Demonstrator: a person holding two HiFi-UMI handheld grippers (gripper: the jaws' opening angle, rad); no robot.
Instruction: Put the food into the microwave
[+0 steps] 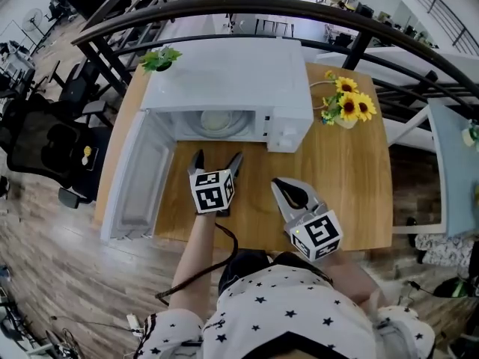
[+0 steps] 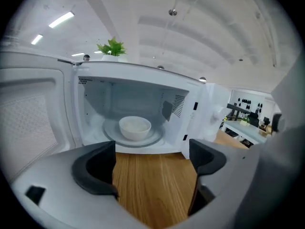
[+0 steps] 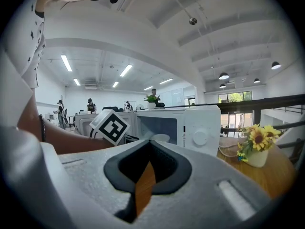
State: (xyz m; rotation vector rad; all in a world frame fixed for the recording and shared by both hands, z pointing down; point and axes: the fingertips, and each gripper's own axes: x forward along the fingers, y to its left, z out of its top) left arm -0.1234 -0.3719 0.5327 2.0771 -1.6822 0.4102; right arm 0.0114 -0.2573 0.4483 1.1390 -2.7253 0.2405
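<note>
A white microwave (image 1: 232,77) stands on the wooden table (image 1: 344,170) with its door (image 1: 135,178) swung wide open to the left. A white bowl (image 2: 135,127) of food sits on the glass turntable inside (image 1: 218,121). My left gripper (image 1: 218,158) is open and empty, just in front of the microwave's mouth, its jaws (image 2: 152,163) spread and pointing at the bowl. My right gripper (image 1: 283,188) is shut on nothing, lower right of the microwave's control panel (image 3: 202,128); its jaws (image 3: 147,147) are pressed together.
A vase of sunflowers (image 1: 348,107) stands on the table right of the microwave, also in the right gripper view (image 3: 255,144). A small green plant (image 1: 159,58) sits at the microwave's back left corner. A dark railing (image 1: 224,10) runs behind the table. Office chairs (image 1: 45,137) stand to the left.
</note>
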